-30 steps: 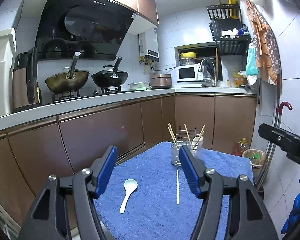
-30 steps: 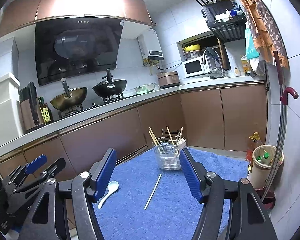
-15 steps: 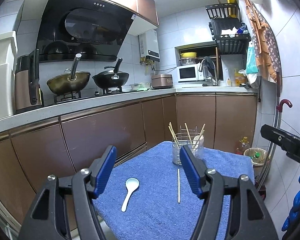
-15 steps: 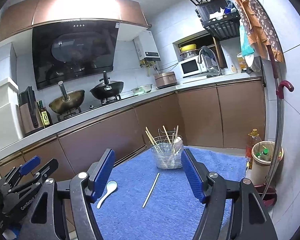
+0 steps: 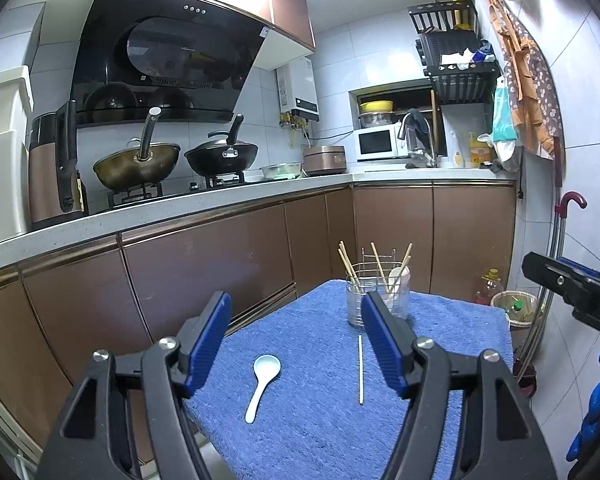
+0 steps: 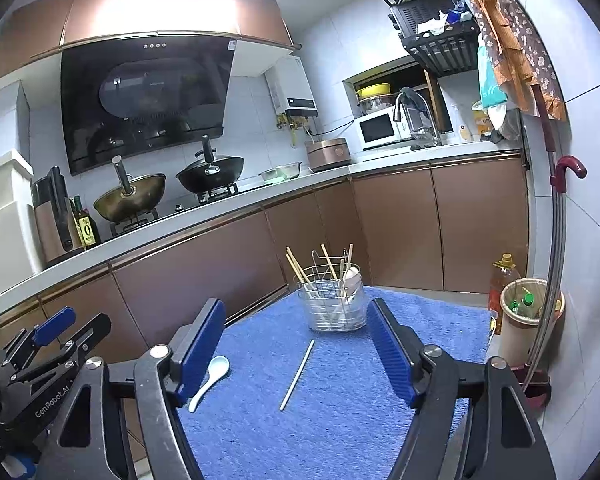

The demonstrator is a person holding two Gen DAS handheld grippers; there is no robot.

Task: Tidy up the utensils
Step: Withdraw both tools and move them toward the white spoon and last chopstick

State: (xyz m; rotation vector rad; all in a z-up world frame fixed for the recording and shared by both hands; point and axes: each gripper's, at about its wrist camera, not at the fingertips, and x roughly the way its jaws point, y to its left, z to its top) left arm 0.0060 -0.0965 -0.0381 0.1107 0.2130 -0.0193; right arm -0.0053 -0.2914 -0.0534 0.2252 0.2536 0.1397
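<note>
At the bottom of the left wrist view the left tongs (image 5: 296,340) stand wide and are opening further, with nothing between the blue pads; they touch nothing. The right tongs (image 6: 296,344) fill the bottom of the right wrist view, likewise wide, opening, and empty.

Just beyond them, on the blue towel (image 5: 320,432) covering the worktop, lie the two loose utensils. The white spoon (image 5: 262,384) sits lower centre in the left view, bowl away from the camera, handle running down and slightly left. In the right view the spoon (image 6: 208,380) lies partly behind the left-hand pad, at lower left. The single chopstick (image 5: 360,370) lies near the left view's right-hand pad, its long axis pointing almost straight up the frame; in the right view the chopstick (image 6: 297,375) lies centrally between the pads, slanting up to the right.

So the spoon looks likelier for the left tongs, the chopstick for the right.

Farther off, centre frame, stands the wire utensil holder (image 6: 332,304), already holding chopsticks and a spoon.
</note>
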